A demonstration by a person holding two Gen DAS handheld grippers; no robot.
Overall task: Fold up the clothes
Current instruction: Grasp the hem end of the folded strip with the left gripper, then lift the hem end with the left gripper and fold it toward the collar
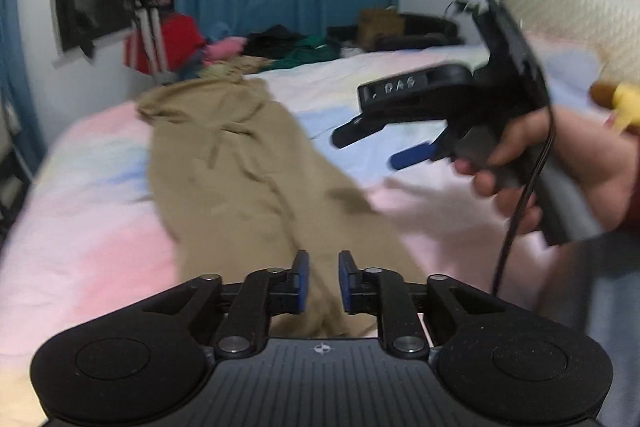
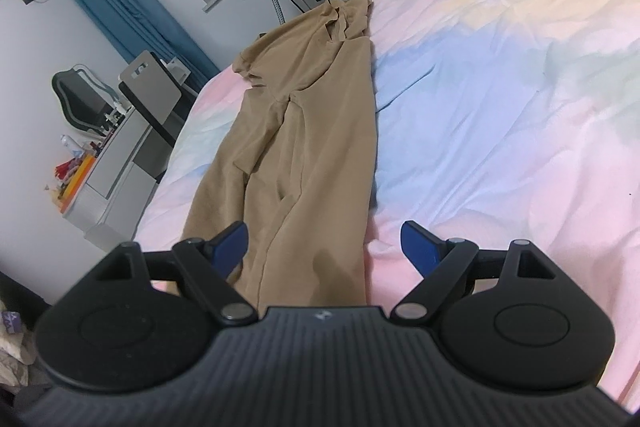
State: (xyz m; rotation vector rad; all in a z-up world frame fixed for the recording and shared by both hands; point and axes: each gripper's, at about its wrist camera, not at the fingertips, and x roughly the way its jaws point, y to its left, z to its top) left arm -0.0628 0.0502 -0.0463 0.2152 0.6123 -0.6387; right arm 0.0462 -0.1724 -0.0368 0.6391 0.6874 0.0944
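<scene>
**Beige garment folded lengthwise, next fold pending**

Pastel bed sheet (image 2: pixel 500 99) carries the beige garment (image 2: pixel 304 131), a long strip near the bed's left edge. My left hand-held gripper (image 1: pixel 322 281) stands partly parted, empty; my right hand-held gripper (image 2: pixel 324 247) gapes, released. Next I judge: pinch the near hem, carry it toward the collar.

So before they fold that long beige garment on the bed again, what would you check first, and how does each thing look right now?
1. Long beige garment lying lengthwise on the pastel bedsheet: ok.
2. Garment smooth: not ok, wrinkled, bunched at the far end.
3. Right gripper open, nothing held: ok.
4. Left gripper free of cloth: ok, nothing between its narrowly parted pads.
5. Near hem within reach: cannot tell, hidden behind the gripper bodies.
6. Folding space on the sheet beside the garment: ok.
</scene>
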